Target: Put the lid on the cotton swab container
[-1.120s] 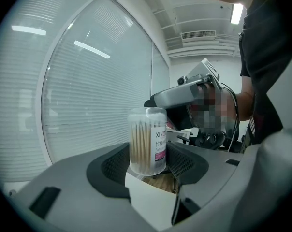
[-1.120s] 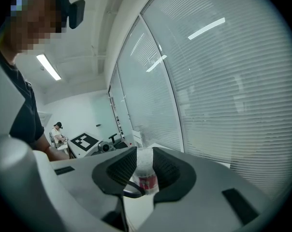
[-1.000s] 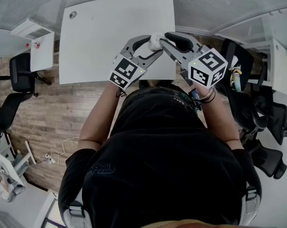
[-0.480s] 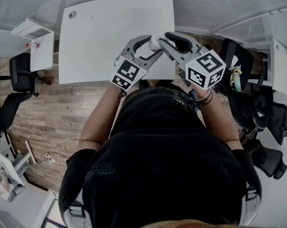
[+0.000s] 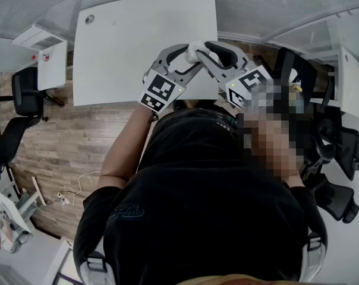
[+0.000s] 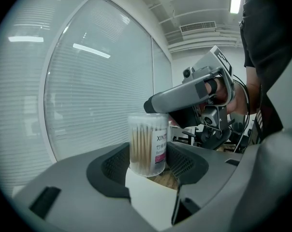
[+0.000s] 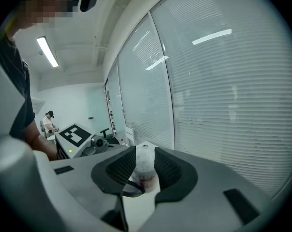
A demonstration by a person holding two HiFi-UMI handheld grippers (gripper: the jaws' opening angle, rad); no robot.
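The container point(image 6: 147, 151) is clamped upright in the left gripper's point(image 6: 147, 167) part-open jaws, at 12 o'clock over the table point(image 5: 132, 46). The lid point(image 7: 145, 159) is pinched at its top by the right gripper point(image 7: 145, 174), reaching in from 3 o'clock.

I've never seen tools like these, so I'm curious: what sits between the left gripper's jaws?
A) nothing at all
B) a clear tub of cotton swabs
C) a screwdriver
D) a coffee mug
B: the left gripper view shows the left gripper clamped on the upright, clear cotton swab container, while the right gripper grips what looks like its lid.
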